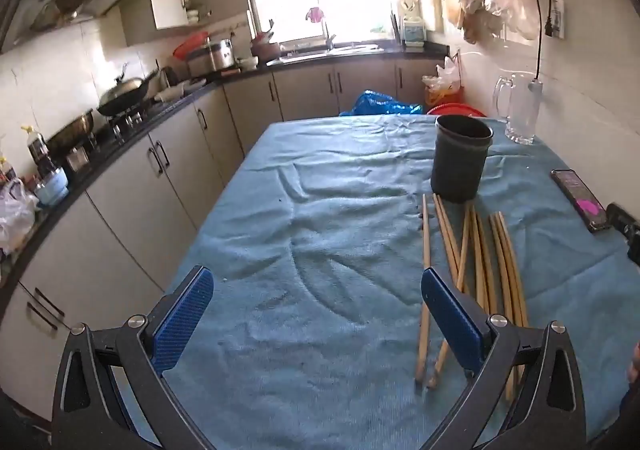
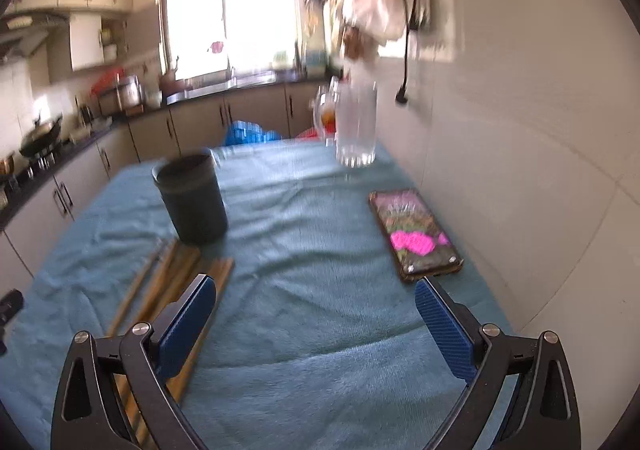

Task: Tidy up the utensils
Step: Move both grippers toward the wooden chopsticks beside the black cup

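Sunlit kitchen counters and a bright window frame the table (image 1: 320, 177), which is covered edge to edge with a blue towel (image 1: 304, 234).

Your left gripper (image 1: 318, 310) hovers over the near half of the towel with its blue pads spread wide and nothing between them. Your right gripper (image 2: 316, 314) hovers the same way, pads fully apart and empty, over bare towel toward the table's right edge.

Just past the left gripper's right finger lie the wooden chopsticks (image 1: 472, 270), a loose fan of several sticks running from the near edge up toward the dark cup (image 1: 460, 157). Their far tips almost touch the cup's base. The cup stands upright and looks empty, as far as its rim shows. Beyond it, at the far right corner, stands a clear glass mug (image 1: 520, 109), and a phone (image 2: 416, 236) lies flat along the right edge, well apart from the sticks.

You appear to be at the very start: no chopstick has been picked up and none is in the cup. The next move calls for bringing one gripper down over a single stick or a tight pair, closing across its width near the middle, then lifting and tipping it upright into the cup. The sticks overlap, so pick from the outside of the fan to avoid dragging neighbours.
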A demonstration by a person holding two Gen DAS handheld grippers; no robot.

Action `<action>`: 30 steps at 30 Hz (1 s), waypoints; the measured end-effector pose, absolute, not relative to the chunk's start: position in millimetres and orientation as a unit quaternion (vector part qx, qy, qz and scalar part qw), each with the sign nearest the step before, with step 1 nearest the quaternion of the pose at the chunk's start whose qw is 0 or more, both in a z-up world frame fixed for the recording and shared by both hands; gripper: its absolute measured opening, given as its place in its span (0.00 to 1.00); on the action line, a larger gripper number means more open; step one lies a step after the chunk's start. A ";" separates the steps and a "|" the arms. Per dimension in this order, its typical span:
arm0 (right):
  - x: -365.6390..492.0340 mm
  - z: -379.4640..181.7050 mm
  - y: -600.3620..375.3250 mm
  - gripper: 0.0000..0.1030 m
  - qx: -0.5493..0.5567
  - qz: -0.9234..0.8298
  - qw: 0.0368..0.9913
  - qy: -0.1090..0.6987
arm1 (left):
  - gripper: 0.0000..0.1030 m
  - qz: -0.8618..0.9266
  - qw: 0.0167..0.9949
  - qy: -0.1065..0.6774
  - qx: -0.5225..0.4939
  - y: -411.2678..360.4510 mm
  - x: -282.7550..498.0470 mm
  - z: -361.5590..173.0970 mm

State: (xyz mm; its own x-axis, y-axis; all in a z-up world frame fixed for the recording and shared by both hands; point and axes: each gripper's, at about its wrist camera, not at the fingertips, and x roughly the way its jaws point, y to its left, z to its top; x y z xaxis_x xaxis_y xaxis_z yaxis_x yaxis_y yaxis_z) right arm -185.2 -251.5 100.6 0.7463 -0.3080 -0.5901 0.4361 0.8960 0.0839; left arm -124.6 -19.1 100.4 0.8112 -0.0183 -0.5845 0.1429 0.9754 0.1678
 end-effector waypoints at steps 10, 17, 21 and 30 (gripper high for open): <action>-215.2 108.0 -209.0 0.99 0.096 -0.234 0.937 0.240 | 1.00 -0.032 0.964 0.240 0.109 -9.2 -163.0 122.0; -217.9 93.1 -196.0 0.99 0.101 -0.218 0.935 0.261 | 1.00 -0.043 0.964 0.230 0.127 -9.8 -178.9 128.1; -224.2 102.5 -196.8 0.99 0.101 -0.222 0.939 0.242 | 1.00 -0.054 0.962 0.235 0.130 -13.6 -183.7 130.5; -235.4 115.5 -185.8 0.99 0.094 -0.223 0.945 0.218 | 1.00 -0.069 0.960 0.250 0.107 -9.5 -188.0 137.7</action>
